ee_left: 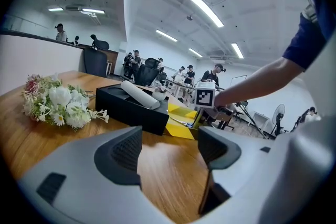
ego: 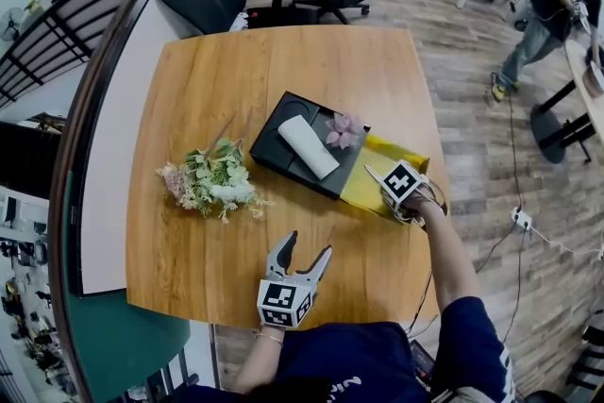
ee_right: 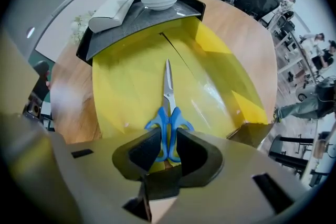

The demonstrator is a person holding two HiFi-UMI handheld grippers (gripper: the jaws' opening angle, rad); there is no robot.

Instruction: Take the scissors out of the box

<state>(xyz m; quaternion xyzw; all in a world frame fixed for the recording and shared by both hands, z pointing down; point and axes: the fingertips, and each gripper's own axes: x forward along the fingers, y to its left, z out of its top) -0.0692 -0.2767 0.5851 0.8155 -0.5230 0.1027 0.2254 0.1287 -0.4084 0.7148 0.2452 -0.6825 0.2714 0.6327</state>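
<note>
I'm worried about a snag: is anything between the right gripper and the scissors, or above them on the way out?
Nothing visible does. The right gripper is shut on the scissors at their blue handles. The yellow box is open above, and the black tray lies beyond the blade tips.

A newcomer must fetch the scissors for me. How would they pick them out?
On the light wooden table, find the open yellow box beside the black tray. The steel scissors with blue handles lie alone inside, handles between the right gripper's jaws.
</note>
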